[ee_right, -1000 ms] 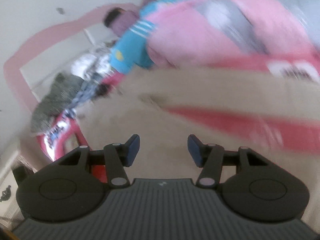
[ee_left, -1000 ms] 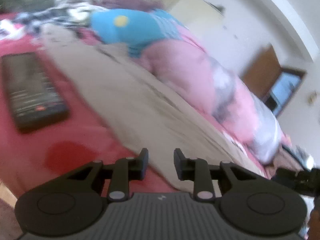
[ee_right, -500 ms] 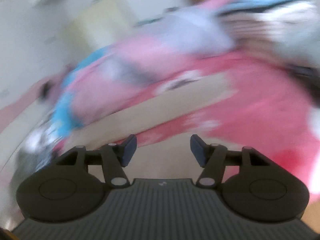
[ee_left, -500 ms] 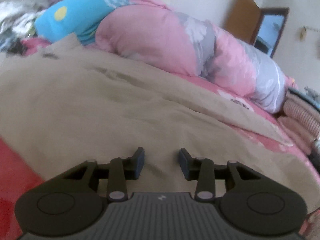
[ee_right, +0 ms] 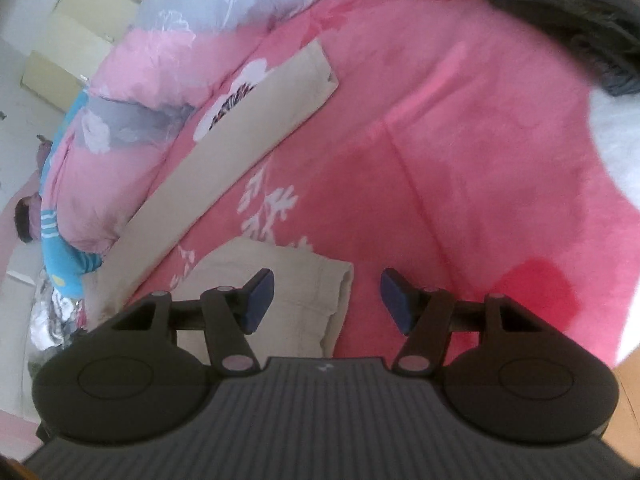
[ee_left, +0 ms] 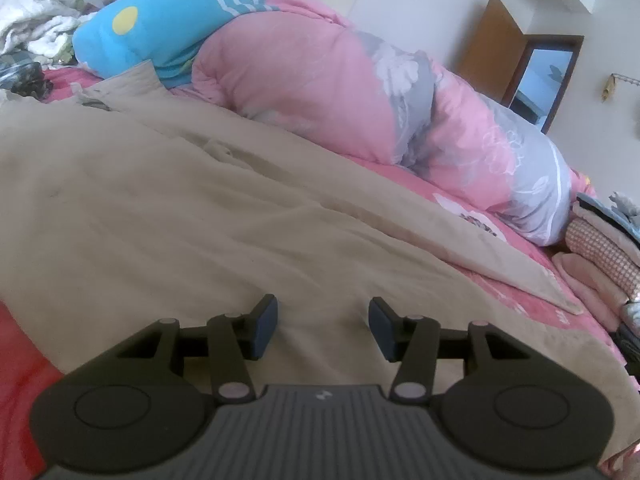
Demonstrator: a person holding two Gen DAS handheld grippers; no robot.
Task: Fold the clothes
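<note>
Beige trousers (ee_left: 168, 216) lie spread on the pink bed sheet (ee_left: 528, 300). My left gripper (ee_left: 322, 328) is open and empty, low over the middle of the trousers. In the right wrist view one long beige leg (ee_right: 240, 148) stretches away to its hem, and the other leg end (ee_right: 288, 292) lies bunched below my right gripper (ee_right: 327, 300), which is open and empty above that hem edge and the sheet (ee_right: 460, 168).
A rolled pink, grey and blue quilt (ee_left: 320, 80) runs along the far side of the bed. Folded clothes (ee_left: 600, 256) are stacked at the right. Dark garments (ee_right: 568, 20) lie at the far right in the right wrist view. Crumpled laundry (ee_left: 32, 36) sits at the far left.
My left gripper has moved from beside a black remote onto the trousers and opened wider. My right gripper has swung right, from the trousers' body to the leg ends.
</note>
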